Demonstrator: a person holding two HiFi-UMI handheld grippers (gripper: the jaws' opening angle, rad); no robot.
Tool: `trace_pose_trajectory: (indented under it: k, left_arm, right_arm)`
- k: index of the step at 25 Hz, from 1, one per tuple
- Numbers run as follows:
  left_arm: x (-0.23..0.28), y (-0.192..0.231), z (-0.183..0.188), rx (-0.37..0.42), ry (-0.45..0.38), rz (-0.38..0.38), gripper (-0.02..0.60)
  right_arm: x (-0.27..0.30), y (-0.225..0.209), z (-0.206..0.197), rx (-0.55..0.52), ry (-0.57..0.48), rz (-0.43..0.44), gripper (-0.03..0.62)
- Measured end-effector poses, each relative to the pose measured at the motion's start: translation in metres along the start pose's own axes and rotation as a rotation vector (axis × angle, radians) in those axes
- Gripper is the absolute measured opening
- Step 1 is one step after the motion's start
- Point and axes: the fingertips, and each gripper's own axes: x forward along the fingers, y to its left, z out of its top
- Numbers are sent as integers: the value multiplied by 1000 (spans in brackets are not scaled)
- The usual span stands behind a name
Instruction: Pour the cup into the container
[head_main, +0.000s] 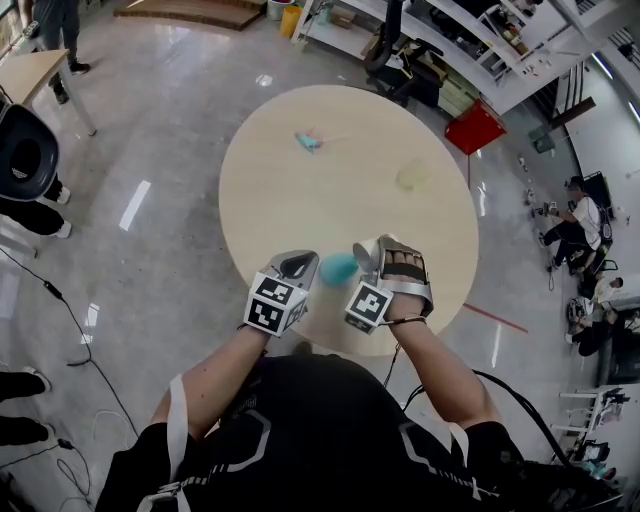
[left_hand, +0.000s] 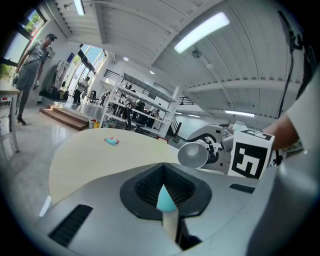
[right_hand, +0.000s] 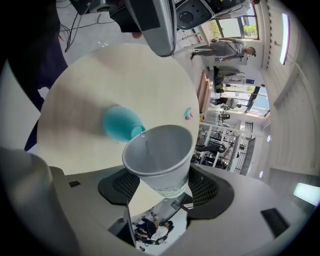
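Teal container (right_hand: 119, 124) sits pinched in the closed left gripper (left_hand: 166, 200). The right gripper (right_hand: 162, 189) clamps a tilted cup (right_hand: 159, 157), its rim just beside the container.

Round beige table (head_main: 300, 210) w/ small blue-pink item (head_main: 308, 141) on far side & pale green blob (head_main: 411, 177) well apart to its right; on floor: red box (head_main: 474, 128) beyond table, black chair (head_main: 25, 152) at left, cables (head_main: 80, 335) nearer; shelving (head_main: 445, 40) at back, seated person (head_main: 575, 218) far right.
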Motion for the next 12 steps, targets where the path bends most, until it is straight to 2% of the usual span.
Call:
trace_pose_trajectory:
  k: [8,12]
  left_arm:
    - [2,0,-3,11,12,4,0]
    - [3,0,-5,9,18,6,0]
  right_arm:
    - [5,1,1,-27,-11,-27,308]
    - [-5,-15,19,-41,-96,-157,308]
